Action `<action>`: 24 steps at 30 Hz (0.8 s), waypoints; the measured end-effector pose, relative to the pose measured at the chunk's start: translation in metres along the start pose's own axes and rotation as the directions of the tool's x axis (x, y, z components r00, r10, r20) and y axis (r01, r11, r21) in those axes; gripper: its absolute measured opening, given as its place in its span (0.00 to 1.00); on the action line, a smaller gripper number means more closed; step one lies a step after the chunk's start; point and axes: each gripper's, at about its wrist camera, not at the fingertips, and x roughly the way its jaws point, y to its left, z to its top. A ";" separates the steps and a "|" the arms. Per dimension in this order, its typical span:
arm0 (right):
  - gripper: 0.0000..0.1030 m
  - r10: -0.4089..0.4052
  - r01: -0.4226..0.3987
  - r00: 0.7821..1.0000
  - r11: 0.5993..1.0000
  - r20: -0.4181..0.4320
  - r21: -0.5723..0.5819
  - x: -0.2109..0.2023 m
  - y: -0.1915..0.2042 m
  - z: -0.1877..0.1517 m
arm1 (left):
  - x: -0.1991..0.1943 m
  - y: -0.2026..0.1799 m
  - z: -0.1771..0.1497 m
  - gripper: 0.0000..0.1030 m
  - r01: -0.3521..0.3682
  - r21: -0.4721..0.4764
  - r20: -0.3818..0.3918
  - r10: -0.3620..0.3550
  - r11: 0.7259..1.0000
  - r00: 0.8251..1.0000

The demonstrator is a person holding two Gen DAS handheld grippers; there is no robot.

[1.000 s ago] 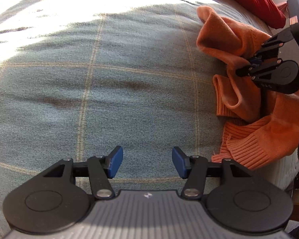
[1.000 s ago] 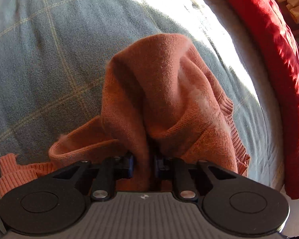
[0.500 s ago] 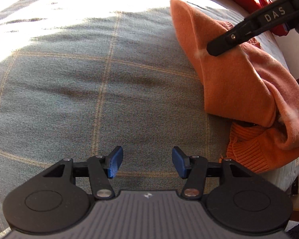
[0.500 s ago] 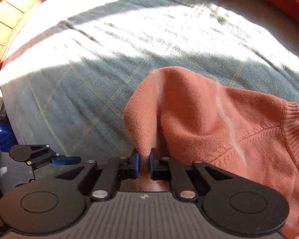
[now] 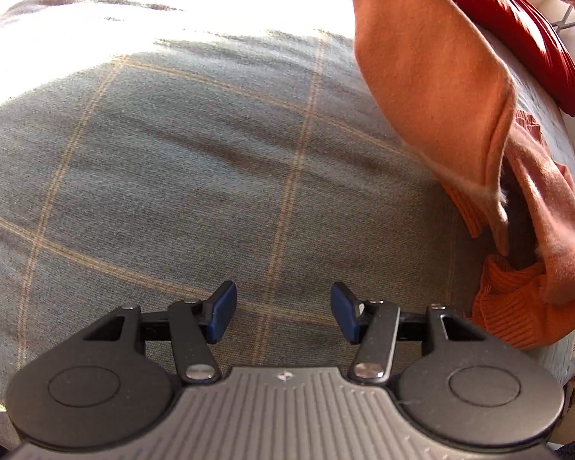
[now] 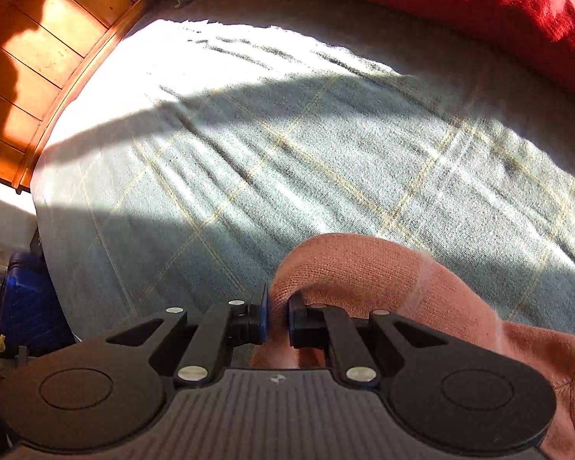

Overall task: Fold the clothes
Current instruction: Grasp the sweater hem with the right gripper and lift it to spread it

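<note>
An orange knitted sweater hangs from the top right of the left wrist view, lifted off a grey-green checked bedcover; its ribbed cuff still rests near the bed's right edge. My right gripper is shut on a fold of the sweater, which drapes off to the right. My left gripper is open just above the bare bedcover, left of the sweater, with nothing between its blue pads.
A red blanket lies along the far side of the bed. A wooden headboard or cabinet stands at the upper left of the right wrist view, and a blue object sits beside the bed's left edge. Sunlight covers the far bedcover.
My right gripper has lifted the sweater up and carried it across the bed toward the left, swinging round as it went. My left gripper has slid sideways over the bedcover, still open.
</note>
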 end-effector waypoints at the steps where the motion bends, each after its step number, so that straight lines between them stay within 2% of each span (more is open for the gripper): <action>1: 0.12 -0.019 0.019 1.000 1.000 0.000 0.020 0.001 -0.007 0.002 | 0.000 0.002 -0.001 0.52 -0.002 -0.005 0.001 0.002 1.000 1.000; 5: 0.20 -0.129 0.130 0.991 0.990 -0.026 0.058 0.007 -0.027 0.007 | 0.001 0.004 -0.002 0.52 -0.004 -0.020 0.001 0.004 1.000 1.000; 8: 0.27 -0.194 0.194 0.981 0.981 -0.030 0.007 0.004 -0.021 0.001 | 0.002 0.004 -0.002 0.52 -0.002 -0.032 0.002 0.002 0.999 1.000; 11: 0.35 -0.230 0.228 0.973 0.970 -0.003 -0.084 -0.003 0.002 -0.010 | 0.003 0.005 -0.001 0.52 0.001 -0.039 0.002 -0.001 0.999 1.000; 14: 0.41 -0.225 0.220 0.974 0.955 -0.005 -0.201 0.000 0.030 -0.022 | 0.004 0.005 0.000 0.52 0.002 -0.044 0.001 -0.002 0.999 1.000; 17: 0.44 -0.227 0.206 0.973 0.941 -0.047 -0.268 0.020 0.048 -0.032 | 0.005 0.004 -0.001 0.52 0.002 -0.047 0.002 -0.002 0.999 1.000; 20: 0.50 -0.192 0.159 0.973 0.960 -0.131 -0.229 0.045 0.056 -0.043 | 0.005 0.004 -0.002 0.52 0.003 -0.050 0.004 -0.003 0.999 1.000; 24: 0.52 -0.149 0.132 0.964 0.987 -0.222 -0.091 0.081 0.049 -0.063 | 0.005 0.004 -0.004 0.52 0.000 -0.056 0.004 0.000 0.998 1.000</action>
